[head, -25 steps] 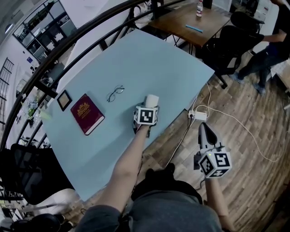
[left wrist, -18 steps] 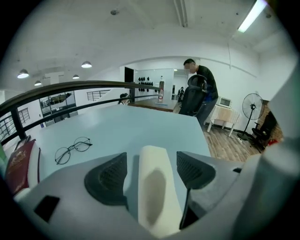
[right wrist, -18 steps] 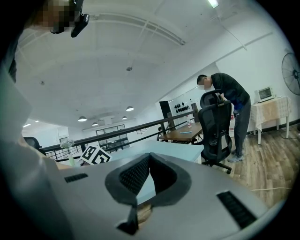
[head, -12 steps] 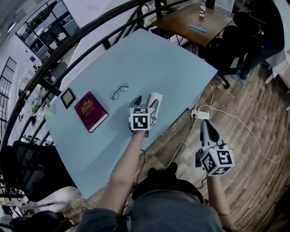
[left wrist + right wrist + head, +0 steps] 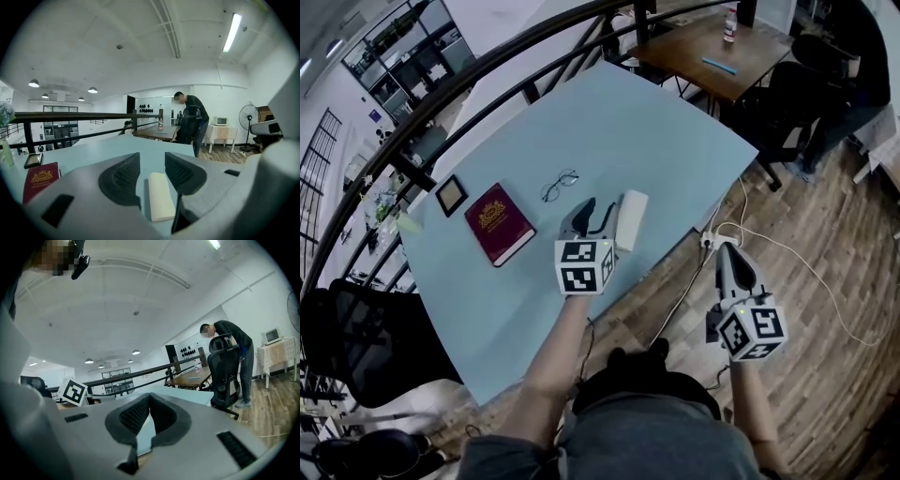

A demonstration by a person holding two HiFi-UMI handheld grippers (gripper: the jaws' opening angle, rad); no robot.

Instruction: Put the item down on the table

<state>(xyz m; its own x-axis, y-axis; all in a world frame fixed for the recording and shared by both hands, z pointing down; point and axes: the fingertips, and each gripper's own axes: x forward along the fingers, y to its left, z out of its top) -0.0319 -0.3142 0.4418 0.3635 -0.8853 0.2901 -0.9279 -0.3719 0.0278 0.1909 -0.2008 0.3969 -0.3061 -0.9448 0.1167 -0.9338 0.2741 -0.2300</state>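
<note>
Near the white block (image 5: 632, 219), only the head view shows apparent eyeglasses (image 5: 560, 185).

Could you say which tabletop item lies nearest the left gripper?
The white oblong block, right by the left gripper, whose empty jaws have just been closing; glasses, red book and frame lie farther.

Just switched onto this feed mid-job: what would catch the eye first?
The pale rectangular item lies flat on the light blue table near its front edge, with the left gripper above and beside it, its jaws apart and empty, having just been closing. A red book and glasses lie further left; the right gripper, jaws shut, hangs off the table.
</note>
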